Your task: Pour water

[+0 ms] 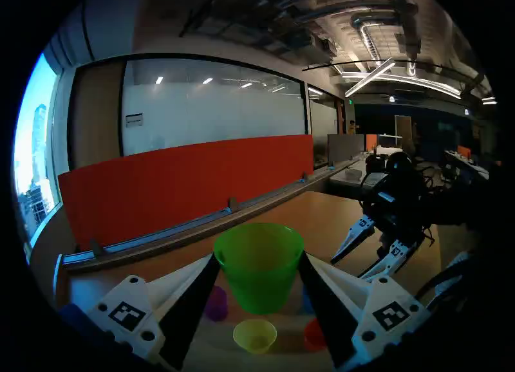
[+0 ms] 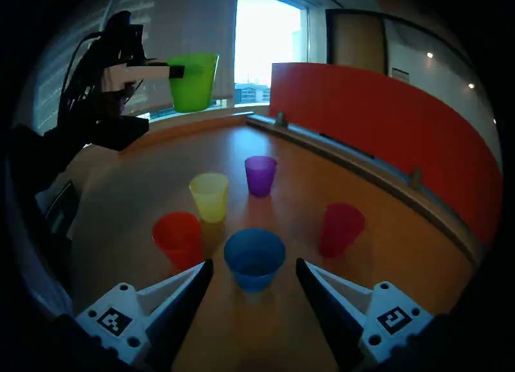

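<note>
Near centre: blue cup [image 2: 254,257] blocks the way.
Left: orange cup [image 2: 178,237], yellow cup [image 2: 209,195] crowd together.
Right: bare tabletop [image 2: 393,269] past red cup [image 2: 341,227].
Far: purple cup [image 2: 261,174]; green cup [image 2: 193,81] overhead.

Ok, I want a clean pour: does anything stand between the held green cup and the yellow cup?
Nothing visible: open air lies between the green cup, held up in the left claw, and the yellow cup.

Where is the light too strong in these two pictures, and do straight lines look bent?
Right gripper view: the window is blown out to white, and the green cup beside it glows bright yet stays sharp. Left gripper view: the window glares pale blue at the left edge, the red partition bows from the fisheye lens, and the far room is dim.
</note>
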